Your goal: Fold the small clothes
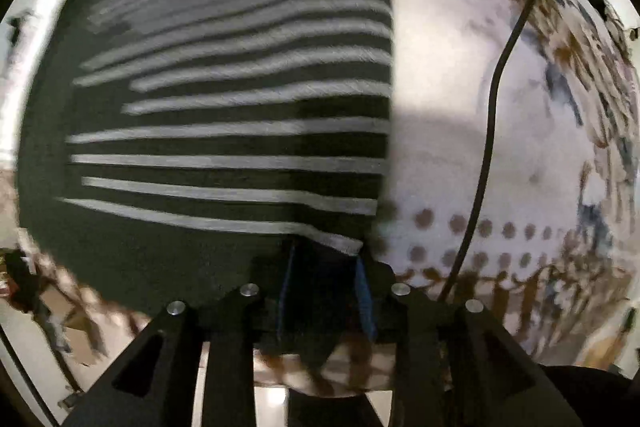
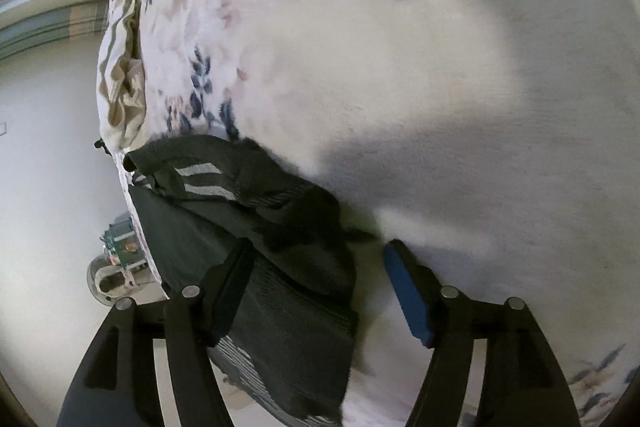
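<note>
Stripes fill the left view: left claw [image 1: 326, 267] pinches the striped garment [image 1: 232, 115]; right claw [image 2: 316, 291] gapes empty. Lay it flat on the blanket [image 2: 400, 87].

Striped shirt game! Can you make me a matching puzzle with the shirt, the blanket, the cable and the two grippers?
Things:
1. striped shirt
2. blanket
3. cable
4. left gripper
5. right gripper

Descriptions:
A. thin and black
B. white with blue flowers
C. open
D. dark with pale stripes
E. pinching the shirt

Pairs: 1-D, 2-B, 3-A, 4-E, 5-C
</note>
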A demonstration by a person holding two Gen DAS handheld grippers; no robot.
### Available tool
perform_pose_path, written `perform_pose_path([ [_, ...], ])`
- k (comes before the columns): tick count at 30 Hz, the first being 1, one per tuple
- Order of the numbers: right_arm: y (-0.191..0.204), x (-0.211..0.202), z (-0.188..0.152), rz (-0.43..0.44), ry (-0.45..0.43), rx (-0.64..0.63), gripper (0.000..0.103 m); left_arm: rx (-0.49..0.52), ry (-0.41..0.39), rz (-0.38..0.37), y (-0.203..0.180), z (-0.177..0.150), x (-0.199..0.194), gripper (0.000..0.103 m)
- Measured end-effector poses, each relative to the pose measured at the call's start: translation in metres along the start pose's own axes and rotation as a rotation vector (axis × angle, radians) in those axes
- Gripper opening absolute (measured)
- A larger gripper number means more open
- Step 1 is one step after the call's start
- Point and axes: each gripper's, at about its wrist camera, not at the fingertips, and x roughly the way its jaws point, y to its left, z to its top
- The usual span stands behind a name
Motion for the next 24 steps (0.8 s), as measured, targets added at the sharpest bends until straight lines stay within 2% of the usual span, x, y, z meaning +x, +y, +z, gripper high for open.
perform_pose_path([
  [1, 0.001, 0.001, 0.000, -0.009, 0.003, -0.006, 0.071, 0.004, -0.004, 0.018, 0.000, -0.004, -0.001, 0.049],
  [2, 0.004, 0.002, 0.000, -0.020, 0.009, -0.017, 0.071, 0.013, 0.007, 0.052, -0.002, -0.007, 0.004, 0.062],
  [3, 0.004, 0.001, 0.000, -0.027, 0.013, -0.024, 0.071, 0.025, 0.035, 0.096, -0.004, -0.010, 0.014, 0.081],
  [5, 0.008, 0.003, 0.000, -0.037, 0.019, -0.033, 0.071, 0.047, 0.068, 0.117, -0.005, -0.013, 0.031, 0.087],
  [6, 0.006, 0.001, -0.001, -0.039, 0.021, -0.034, 0.071, 0.042, 0.067, 0.134, -0.004, -0.010, 0.037, 0.098],
  [7, 0.004, -0.002, -0.002, -0.040, 0.019, -0.033, 0.071, 0.040, 0.073, 0.142, -0.002, -0.006, 0.039, 0.102],
  [11, 0.005, -0.002, -0.005, -0.049, 0.020, -0.038, 0.071, 0.045, 0.080, 0.145, -0.009, 0.005, 0.038, 0.102],
  [13, 0.005, -0.003, -0.006, -0.054, 0.024, -0.044, 0.071, 0.074, 0.054, 0.145, -0.010, 0.011, 0.031, 0.097],
  [14, 0.005, -0.003, -0.006, -0.054, 0.023, -0.042, 0.071, 0.078, 0.042, 0.129, -0.015, 0.008, 0.027, 0.088],
  [15, 0.005, -0.003, -0.006, -0.055, 0.023, -0.042, 0.071, 0.079, 0.021, 0.102, -0.015, 0.005, 0.021, 0.061],
  [16, 0.005, -0.002, -0.005, -0.054, 0.023, -0.038, 0.071, 0.081, 0.005, 0.088, -0.015, 0.004, 0.014, 0.030],
  [18, 0.004, -0.003, -0.006, -0.046, 0.015, -0.024, 0.071, 0.080, -0.032, 0.056, -0.010, 0.005, -0.005, 0.006],
  [19, 0.004, -0.003, -0.006, -0.035, 0.005, -0.017, 0.068, 0.077, -0.040, 0.052, -0.003, 0.002, -0.014, 0.006],
  [20, 0.003, -0.005, -0.007, -0.033, -0.005, -0.017, 0.057, 0.067, -0.054, 0.038, 0.001, 0.002, -0.024, 0.005],
  [21, 0.003, -0.005, -0.007, -0.029, -0.015, -0.021, 0.031, 0.048, -0.072, 0.019, 0.009, 0.003, -0.036, 0.005],
  [22, 0.004, -0.004, -0.008, -0.025, -0.010, -0.024, 0.018, 0.038, -0.079, 0.010, 0.005, -0.003, -0.046, 0.005],
  [24, 0.006, -0.003, -0.011, -0.027, -0.021, -0.020, 0.008, 0.013, -0.092, -0.012, 0.019, -0.002, -0.063, 0.005],
])
